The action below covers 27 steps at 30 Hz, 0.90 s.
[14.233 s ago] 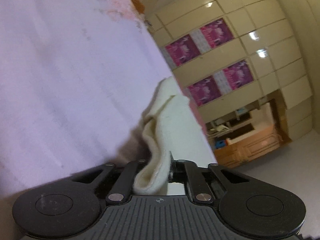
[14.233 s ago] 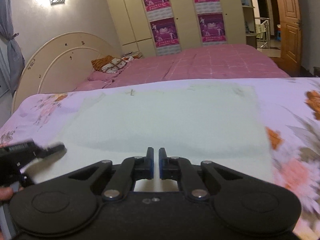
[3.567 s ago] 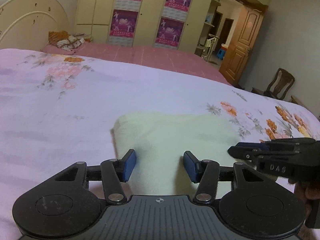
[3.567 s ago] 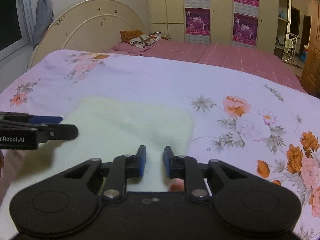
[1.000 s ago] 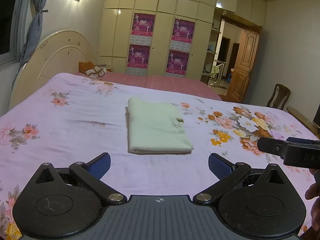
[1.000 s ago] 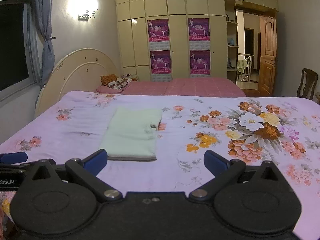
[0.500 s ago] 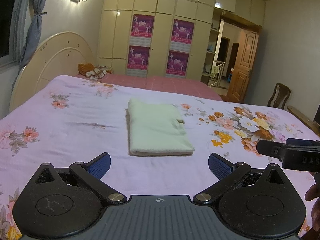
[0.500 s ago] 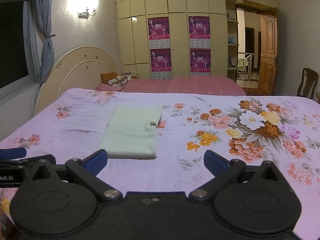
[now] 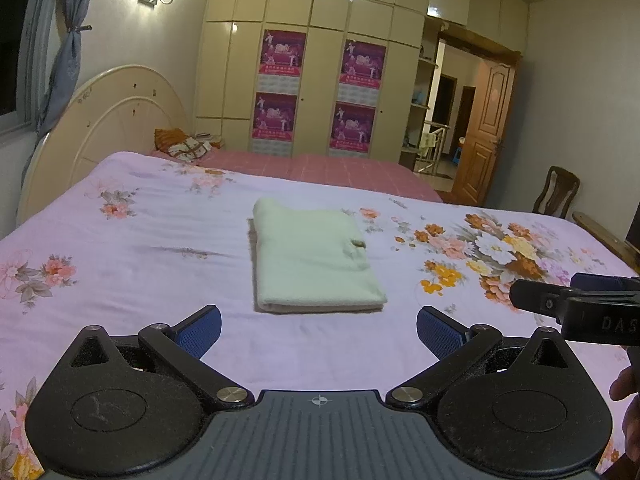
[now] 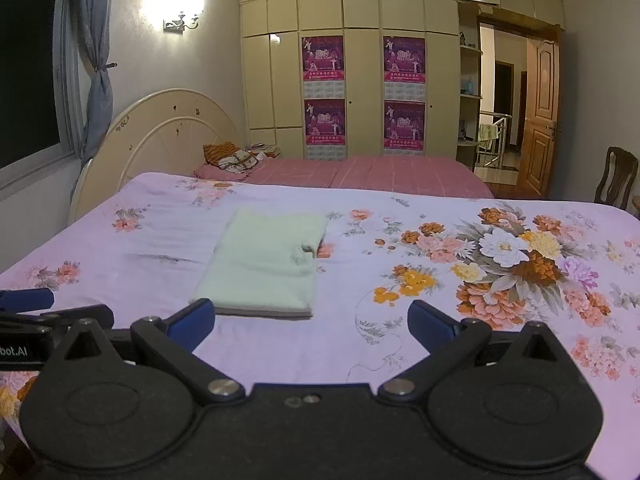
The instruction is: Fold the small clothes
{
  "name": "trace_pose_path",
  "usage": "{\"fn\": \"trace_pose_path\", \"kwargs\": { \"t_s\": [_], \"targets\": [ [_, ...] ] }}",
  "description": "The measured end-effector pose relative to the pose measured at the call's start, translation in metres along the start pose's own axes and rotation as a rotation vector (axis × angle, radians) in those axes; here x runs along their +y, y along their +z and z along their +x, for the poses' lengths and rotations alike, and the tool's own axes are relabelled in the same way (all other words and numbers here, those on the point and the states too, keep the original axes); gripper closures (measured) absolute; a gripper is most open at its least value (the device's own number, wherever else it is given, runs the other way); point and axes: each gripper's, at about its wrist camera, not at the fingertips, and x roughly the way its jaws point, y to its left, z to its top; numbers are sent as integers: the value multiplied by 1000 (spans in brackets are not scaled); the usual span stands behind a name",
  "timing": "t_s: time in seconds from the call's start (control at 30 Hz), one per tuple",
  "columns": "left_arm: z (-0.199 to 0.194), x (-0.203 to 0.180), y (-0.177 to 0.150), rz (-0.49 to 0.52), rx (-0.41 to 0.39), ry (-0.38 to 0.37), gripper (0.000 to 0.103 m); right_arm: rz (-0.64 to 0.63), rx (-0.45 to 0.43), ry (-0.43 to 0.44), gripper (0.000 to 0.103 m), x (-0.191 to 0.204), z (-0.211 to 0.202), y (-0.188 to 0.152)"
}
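Now both grippers are held low and level over the near edge of the lilac flowered bedsheet (image 9: 132, 240), pointing across the bed toward the cream wardrobe with magenta posters (image 10: 362, 92). On the left gripper (image 9: 318, 326) the blue-padded fingers (image 9: 200, 329) are spread wide, with nothing between them and nothing touched. Likewise the right gripper (image 10: 310, 322) has its blue-padded fingers (image 10: 430, 322) splayed fully apart and empty. Each tool shows in the other's view: the right gripper's black tip pokes in at the right edge of the left wrist view, with part of a person's hand (image 9: 626, 392) just below it, and the left one's tip sits at the left edge of the right wrist view. Ahead of both, well clear of either set of fingers, the pale green folded cloth (image 9: 310, 258) lies flat as a neat rectangle on the sheet, its folded edge facing the grippers, a small notch showing on its right side.
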Motion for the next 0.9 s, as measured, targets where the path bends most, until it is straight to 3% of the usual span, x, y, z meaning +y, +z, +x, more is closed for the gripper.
{"fn": "trace_pose_path", "kwargs": {
  "t_s": [0.9],
  "targets": [
    [6,4,5,17,-6,-9,0,13,1,-19,1,-2,2,2]
  ]
}}
